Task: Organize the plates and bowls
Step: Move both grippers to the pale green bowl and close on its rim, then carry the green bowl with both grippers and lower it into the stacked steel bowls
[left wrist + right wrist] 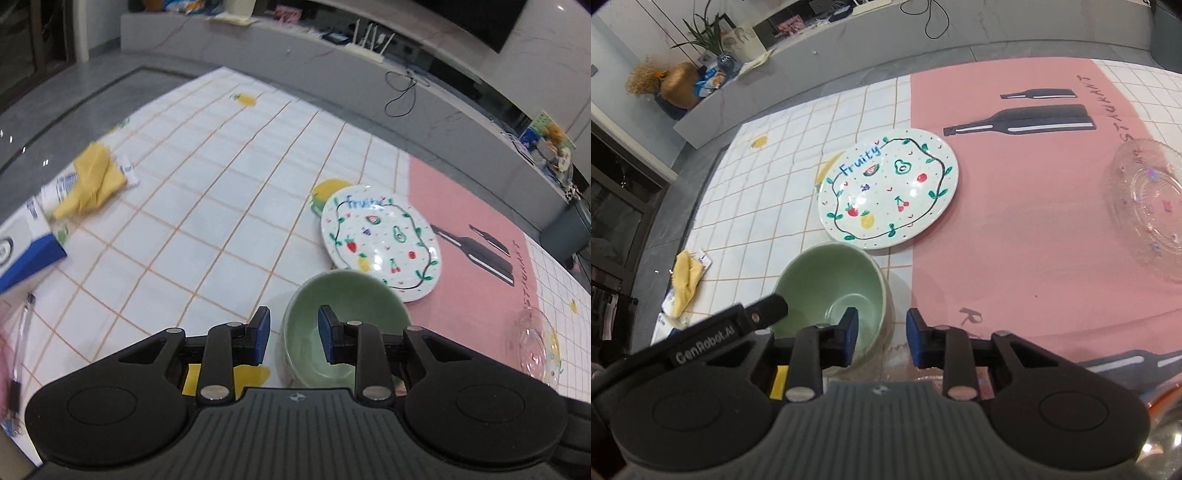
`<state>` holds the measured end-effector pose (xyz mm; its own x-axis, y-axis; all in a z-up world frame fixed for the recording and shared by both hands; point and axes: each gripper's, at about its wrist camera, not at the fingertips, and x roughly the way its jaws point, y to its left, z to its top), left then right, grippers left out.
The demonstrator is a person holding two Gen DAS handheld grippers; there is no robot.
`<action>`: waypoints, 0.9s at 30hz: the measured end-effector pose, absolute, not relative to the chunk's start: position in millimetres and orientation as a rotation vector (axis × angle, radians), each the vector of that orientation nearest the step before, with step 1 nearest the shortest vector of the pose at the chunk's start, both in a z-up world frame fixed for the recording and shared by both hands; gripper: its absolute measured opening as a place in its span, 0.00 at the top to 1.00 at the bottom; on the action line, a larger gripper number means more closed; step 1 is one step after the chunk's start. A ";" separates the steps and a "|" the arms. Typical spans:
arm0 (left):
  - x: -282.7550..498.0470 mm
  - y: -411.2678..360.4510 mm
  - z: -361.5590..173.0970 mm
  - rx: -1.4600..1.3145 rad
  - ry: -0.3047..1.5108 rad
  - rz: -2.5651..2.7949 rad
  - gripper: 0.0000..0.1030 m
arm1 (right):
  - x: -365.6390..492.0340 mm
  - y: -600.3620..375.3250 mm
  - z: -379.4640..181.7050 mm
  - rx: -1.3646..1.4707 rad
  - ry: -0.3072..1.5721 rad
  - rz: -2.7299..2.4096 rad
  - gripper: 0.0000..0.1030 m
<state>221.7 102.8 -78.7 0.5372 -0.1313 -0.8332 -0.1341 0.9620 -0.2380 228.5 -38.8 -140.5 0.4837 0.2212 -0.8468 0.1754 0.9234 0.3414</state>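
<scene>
Straddling rim: the left claw has one blue pad outside the near-left wall of the green bowl and the other inside it; the pads stand apart with the wall between them and do not look pressed on it, so nothing is gripped yet.
Right claw: partly open over the bowl's near-right rim, one pad inside, the other over the bench; it holds nothing.
Green bowl: upright and empty, at the near edge of the white tiled cloth where it meets the pink mat; possibly a second bowl nested under it, but I cannot tell.
Fruit plate: the painted "Fruity" plate lies flat just beyond the bowl, very close to it, empty, straddling the tiled cloth and pink mat.
Glass dish: clear and patterned, well off to the right on the pink mat, alone.
Clutter far left: a yellow cloth on some packets beside a blue-and-white box.
Progress: early by my reading; bowl, plate and dish sit separately, nothing stacked. Left to do: lift the bowl, then gather the pieces together.
</scene>
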 end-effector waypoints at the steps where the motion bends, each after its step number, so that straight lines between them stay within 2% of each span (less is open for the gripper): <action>1: 223.6 102.2 -80.2 -0.280 1.010 0.003 0.69 | 231.3 -38.2 -142.7 0.410 1.076 0.021 0.74; 12: 229.0 92.3 -92.2 -0.217 1.050 0.035 0.70 | 244.3 -38.9 -158.1 0.431 1.106 -0.004 0.88; 18: 230.8 96.3 -102.9 -0.242 1.081 0.046 0.83 | 245.3 -38.6 -164.2 0.456 1.126 0.016 0.90; 20: 230.6 99.9 -103.6 -0.287 1.085 0.028 0.92 | 244.2 -38.5 -165.1 0.464 1.122 0.018 0.91; 27: 228.8 99.4 -102.6 -0.294 1.083 0.030 0.93 | 243.6 -36.9 -164.1 0.449 1.115 0.020 0.91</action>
